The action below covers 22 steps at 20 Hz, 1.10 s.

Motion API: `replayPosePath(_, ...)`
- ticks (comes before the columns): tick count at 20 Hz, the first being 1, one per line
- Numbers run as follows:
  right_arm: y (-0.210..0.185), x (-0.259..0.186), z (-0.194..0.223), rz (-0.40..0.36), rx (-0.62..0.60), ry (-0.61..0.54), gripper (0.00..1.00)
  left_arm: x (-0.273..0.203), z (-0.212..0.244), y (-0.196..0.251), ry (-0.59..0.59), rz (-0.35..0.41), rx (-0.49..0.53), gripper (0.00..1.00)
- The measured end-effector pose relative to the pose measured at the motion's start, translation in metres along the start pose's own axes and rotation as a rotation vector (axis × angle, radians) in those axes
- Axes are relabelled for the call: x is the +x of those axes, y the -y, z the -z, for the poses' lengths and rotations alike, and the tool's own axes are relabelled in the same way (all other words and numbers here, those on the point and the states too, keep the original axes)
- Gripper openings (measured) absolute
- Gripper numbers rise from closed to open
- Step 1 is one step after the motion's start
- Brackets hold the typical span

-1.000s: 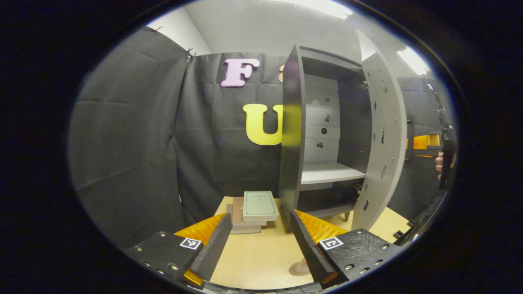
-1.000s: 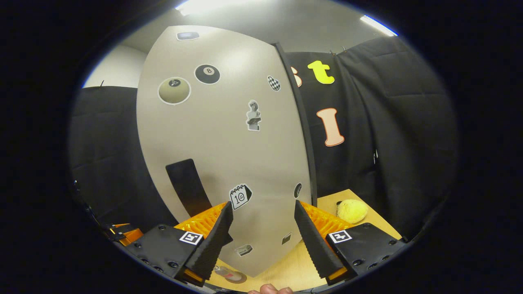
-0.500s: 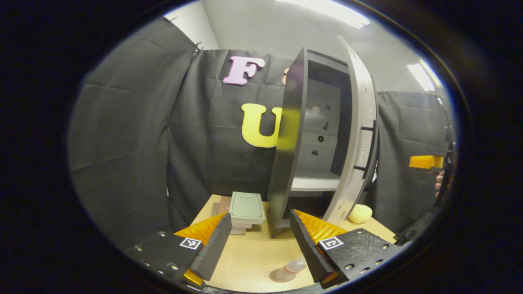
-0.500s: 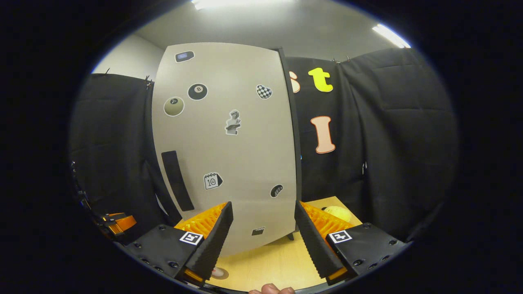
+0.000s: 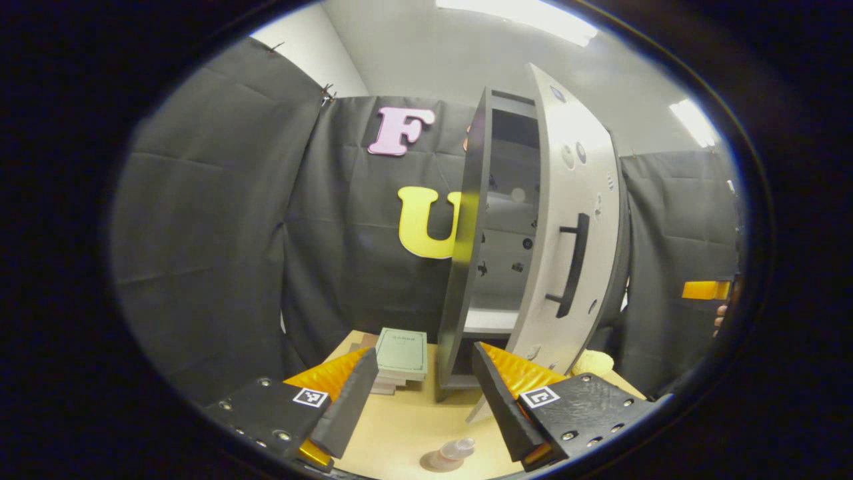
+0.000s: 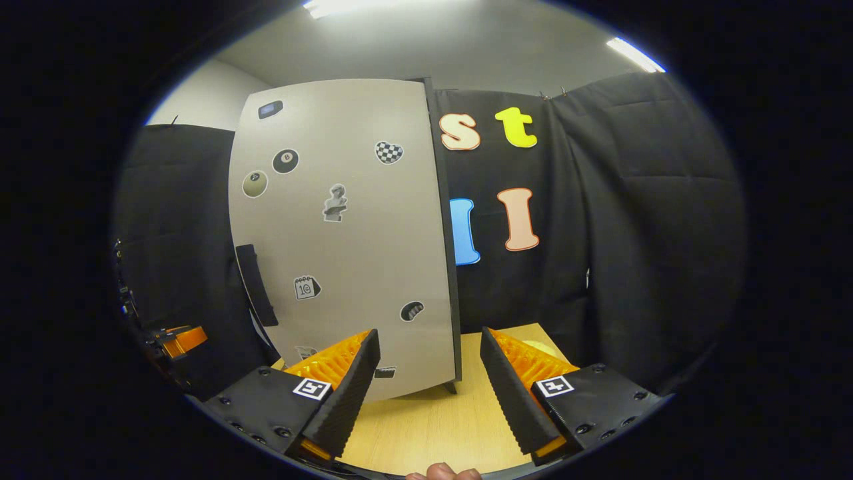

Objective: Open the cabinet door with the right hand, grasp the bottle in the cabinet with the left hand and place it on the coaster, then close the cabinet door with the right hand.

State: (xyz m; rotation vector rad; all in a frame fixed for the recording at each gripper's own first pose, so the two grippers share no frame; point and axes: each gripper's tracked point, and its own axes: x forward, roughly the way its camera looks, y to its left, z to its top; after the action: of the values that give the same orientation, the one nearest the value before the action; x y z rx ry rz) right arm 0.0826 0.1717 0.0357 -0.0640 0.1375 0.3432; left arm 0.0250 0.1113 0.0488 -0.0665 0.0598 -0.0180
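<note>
Two grippers, left [image 5: 420, 400] and right [image 6: 426, 393], hang with fingers apart, holding nothing. The bottle [image 5: 456, 450] stands on the coaster [image 5: 432, 463] near the table's [image 5: 406, 427] front edge. The cabinet [image 5: 466, 267] door [image 5: 566, 253] (stickers on its face) is nearly closed, a gap remaining. Books [image 5: 400, 353] lie just left of the cabinet.

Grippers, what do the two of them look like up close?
Left gripper and right gripper look alike: two flat wedge fingers on black screwed blocks, each block bearing a small square black-and-white marker, with ribbed orange plastic behind. The right's fingers have ridged inner faces.
</note>
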Motion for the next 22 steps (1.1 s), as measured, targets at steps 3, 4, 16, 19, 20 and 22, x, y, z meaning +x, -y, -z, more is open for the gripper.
replayPosePath(3,0.018,0.006,-0.003,-0.026,-0.007,0.002,0.96,-0.002,-0.009,0.02,0.015,-0.026,0.031,0.86)
replayPosePath(4,0.022,0.006,-0.003,-0.04,-0.01,0.004,0.96,-0.002,-0.011,0.028,0.024,-0.033,0.035,0.87)
replayPosePath(16,0.057,0.012,-0.014,-0.11,0.054,0.036,0.96,-0.002,-0.054,0.124,0.097,-0.023,0.063,0.87)
replayPosePath(19,0.06,0.014,-0.015,-0.093,0.067,0.036,0.96,-0.005,-0.062,0.133,0.108,-0.009,0.09,0.87)
replayPosePath(20,0.059,0.016,-0.014,-0.089,0.065,0.033,0.96,-0.005,-0.065,0.134,0.113,-0.007,0.098,0.87)
replayPosePath(22,0.056,0.018,-0.009,-0.082,0.05,0.02,0.96,-0.006,-0.065,0.133,0.117,0.0,0.121,0.87)
